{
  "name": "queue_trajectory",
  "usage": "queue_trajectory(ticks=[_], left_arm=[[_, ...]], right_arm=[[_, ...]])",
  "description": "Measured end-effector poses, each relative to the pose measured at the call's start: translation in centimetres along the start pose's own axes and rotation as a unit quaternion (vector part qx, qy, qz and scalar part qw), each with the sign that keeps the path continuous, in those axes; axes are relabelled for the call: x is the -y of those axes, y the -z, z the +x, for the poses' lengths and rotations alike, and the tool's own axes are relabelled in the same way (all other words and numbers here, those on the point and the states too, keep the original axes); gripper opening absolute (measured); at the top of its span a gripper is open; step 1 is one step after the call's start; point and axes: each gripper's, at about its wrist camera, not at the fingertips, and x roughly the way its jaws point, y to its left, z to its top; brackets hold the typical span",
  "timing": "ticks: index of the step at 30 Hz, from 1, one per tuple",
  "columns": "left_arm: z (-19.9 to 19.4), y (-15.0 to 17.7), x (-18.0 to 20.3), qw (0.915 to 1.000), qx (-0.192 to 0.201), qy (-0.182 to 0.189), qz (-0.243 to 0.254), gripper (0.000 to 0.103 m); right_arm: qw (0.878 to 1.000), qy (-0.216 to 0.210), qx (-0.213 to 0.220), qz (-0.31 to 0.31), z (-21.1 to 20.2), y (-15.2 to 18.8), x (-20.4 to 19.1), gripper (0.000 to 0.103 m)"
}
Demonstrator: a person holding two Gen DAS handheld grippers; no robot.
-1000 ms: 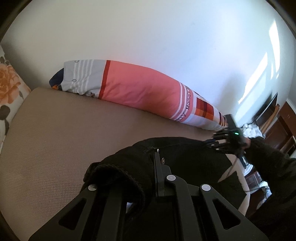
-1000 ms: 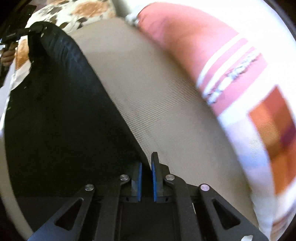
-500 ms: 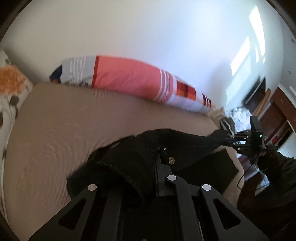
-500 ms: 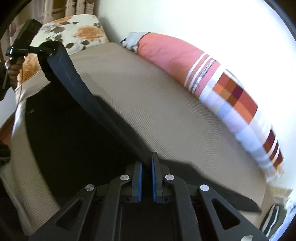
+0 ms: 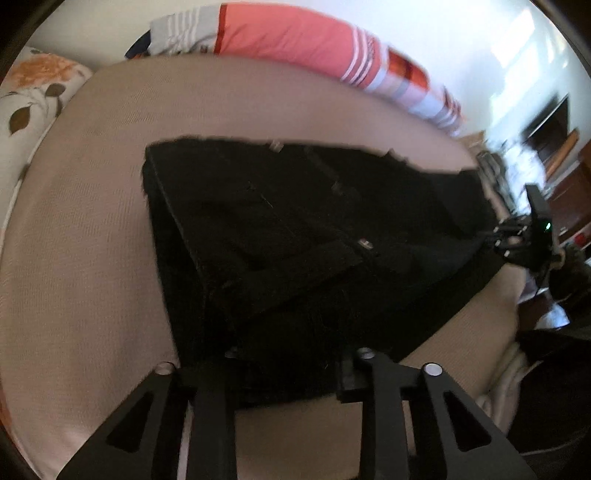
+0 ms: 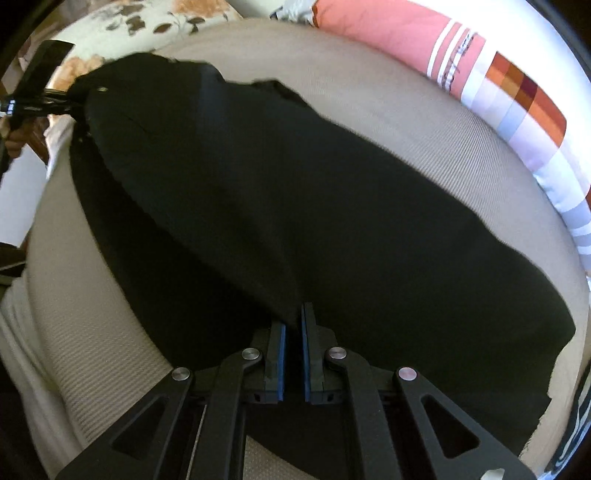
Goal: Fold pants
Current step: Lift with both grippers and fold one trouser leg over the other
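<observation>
Here, black pants [image 5: 295,236] spread across a tan ribbed mattress [image 5: 92,258], with a long pink-striped bolster [image 5: 295,37] behind them along the white wall.

Left wrist view: left gripper [image 5: 288,365] fingers stand wide apart, the near edge of the pants lying between and over them. The fabric hides the fingertips, so whether anything is pinched cannot be told. A raised fold runs from the near edge toward the far left corner of the garment. Only this view shows a small metal button or rivet [image 5: 364,242] on the cloth. At far right the right gripper [image 5: 495,236] shows small, at the stretched end of the pants. A floral pillow [image 5: 33,96] sits at upper left.

Right wrist view: right gripper [image 6: 293,328] with blue pads [image 6: 282,354] nearly together, a thin edge of pants [image 6: 332,229] clamped between them. From there a taut ridge of cloth rises to the upper left, where the left gripper [image 6: 70,99] meets bunched fabric; its fingertips are too small and dark to read here. Only this view shows the bare hand [image 6: 14,136] holding that tool. The bolster [image 6: 461,62] lies upper right, the floral pillow [image 6: 147,18] at top. The mattress [image 6: 92,350] shows bare at lower left.
</observation>
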Motion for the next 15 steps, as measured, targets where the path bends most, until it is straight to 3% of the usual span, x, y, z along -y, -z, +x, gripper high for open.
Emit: queue_trajectory(ticks=[2,4,5,8,10,13,15], left_arm=[[-0.8,0.3,0.4,0.9999,-0.001,-0.016,0.002,0.038],[-1.9,0.7,0.5,0.9988,-0.001,-0.048,-0.002,0.061],[-2.5,1.0,0.4,0.9982,0.003,-0.060,-0.005,0.064],[-4.1,1.8,0.0,0.9974,0.007,-0.055,-0.047,0.065],[-5.1,2.2,-0.4,0.9944,0.013,-0.030,-0.100,0.065],[-5.9,2.7,-0.8,0.9841,0.023,0.023,-0.175,0.065],[-5.1,2.8,-1.0,0.9732,0.008,0.046,-0.225,0.065]], right_arm=[[1.000,-0.003,0.003,0.009,0.0,-0.1,0.0,0.007],[1.000,-0.006,0.002,0.015,0.0,-0.2,0.1,0.008],[1.000,-0.006,0.004,0.014,0.0,-0.1,0.0,0.008],[1.000,0.002,0.010,0.006,0.0,0.0,-0.4,0.009],[1.000,0.003,0.016,0.004,0.2,0.2,-0.4,0.010],[1.000,0.000,0.023,0.010,0.1,0.4,-0.4,0.010],[1.000,-0.002,0.028,0.011,0.2,0.4,-0.2,0.010]])
